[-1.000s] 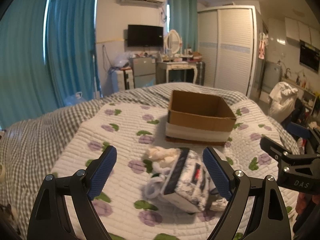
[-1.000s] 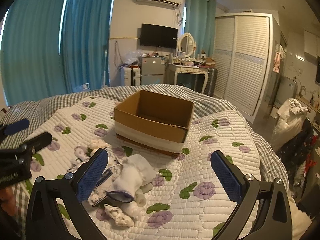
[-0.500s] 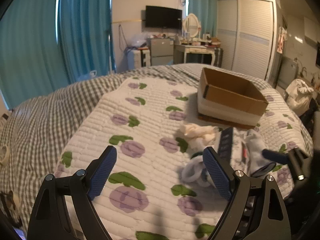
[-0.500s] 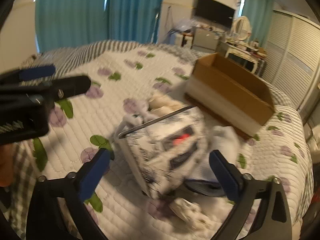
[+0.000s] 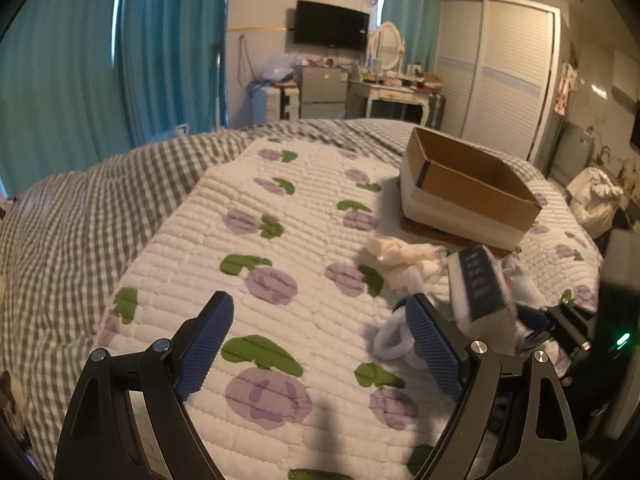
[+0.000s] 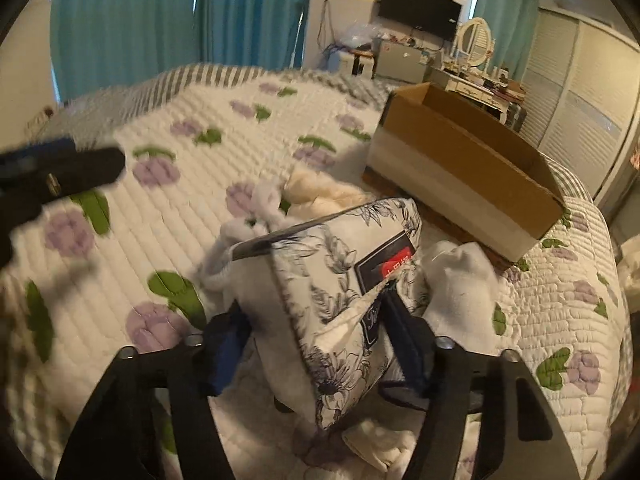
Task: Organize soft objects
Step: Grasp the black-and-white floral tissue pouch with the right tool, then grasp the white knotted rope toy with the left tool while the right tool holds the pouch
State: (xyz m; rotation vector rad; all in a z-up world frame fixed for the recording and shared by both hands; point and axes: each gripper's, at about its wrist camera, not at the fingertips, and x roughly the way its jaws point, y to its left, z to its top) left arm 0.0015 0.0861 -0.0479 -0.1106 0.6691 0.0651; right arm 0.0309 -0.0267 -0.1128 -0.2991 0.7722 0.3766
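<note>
- Soft pack (image 5: 478, 286) in the left wrist view: a squashy white package with a dark blue band across its top, standing tilted on the quilt (image 5: 304, 240) in front of the cardboard box (image 5: 472, 196). A crumpled cream cloth (image 5: 404, 258) lies just beside it, also in front of the box.
- The left gripper (image 5: 320, 342) hovers over bare quilt well short of the box, its blue pads spread wide with nothing between them. The pack sits just beyond its right finger (image 5: 434, 346), outside the gap.
- The right gripper (image 5: 532, 322) reaches to the pack from the far side, near the box's front corner.
- Soft pack (image 6: 344, 288) in the right wrist view: white wrapping printed with grey-blue flowers, a dark label with a red patch, one face dented inward. It lies in front of the cardboard box (image 6: 464, 176), a white sock (image 6: 460, 280) just beside it.
- The right gripper (image 6: 316, 340) has just been closing, and its two pads now squeeze the pack's near end between them.
</note>
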